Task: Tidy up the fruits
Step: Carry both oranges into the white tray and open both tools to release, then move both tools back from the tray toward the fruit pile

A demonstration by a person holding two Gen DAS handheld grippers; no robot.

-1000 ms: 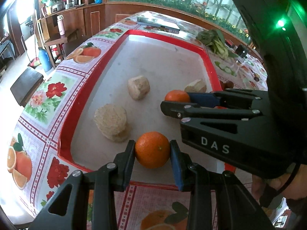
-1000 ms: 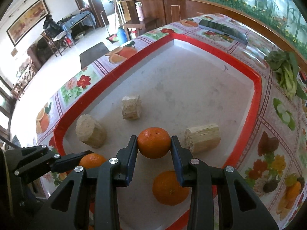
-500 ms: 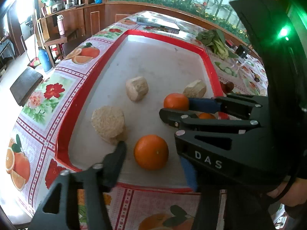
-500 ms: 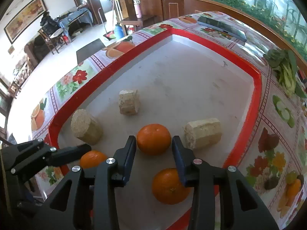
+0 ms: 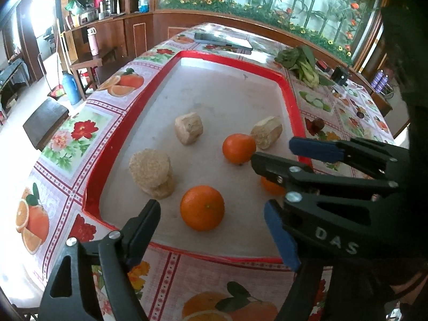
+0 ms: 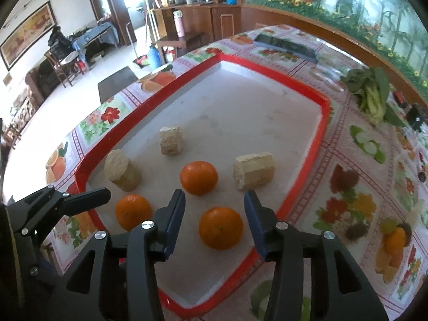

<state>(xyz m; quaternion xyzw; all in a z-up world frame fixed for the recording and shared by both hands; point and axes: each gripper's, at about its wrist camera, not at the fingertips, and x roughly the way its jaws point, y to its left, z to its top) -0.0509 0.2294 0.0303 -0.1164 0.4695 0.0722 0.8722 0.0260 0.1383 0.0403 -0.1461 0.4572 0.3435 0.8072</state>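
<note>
Count: three oranges and three pale fibrous blocks, all lying apart inside one red-rimmed tray [image 6: 322, 123] on a patterned tablecloth [image 6: 355, 187].

Right wrist view: all three oranges show in full. The far orange [image 6: 198, 178] lies between two blocks, the upright block [image 6: 171, 140] beyond it and the long block [image 6: 254, 170] to its right. The near orange [image 6: 221, 228] lies in line between the fingers of the right gripper [image 6: 214, 219] with clear gaps either side; its jaws are opening at moderate width and grip nothing. The left orange [image 6: 133, 211] sits just beside the round block [image 6: 122, 170], near the tray's corner. One finger of the left gripper [image 6: 88, 198] enters at the left edge.

Left wrist view: the left gripper [image 5: 211, 222] stands wide and is opening, with the left orange [image 5: 202, 207] loose on the tray between its fingers, untouched. The near orange [image 5: 270, 186] is largely hidden behind the right gripper [image 5: 281, 152], which crosses from the right. The far orange [image 5: 239, 148] shows whole. This view alone shows a person's hand, partly, at the lower right edge.

Both views show leafy greens [image 6: 373, 93] and a dark flat object [image 6: 285, 44] on the cloth beyond the tray.
</note>
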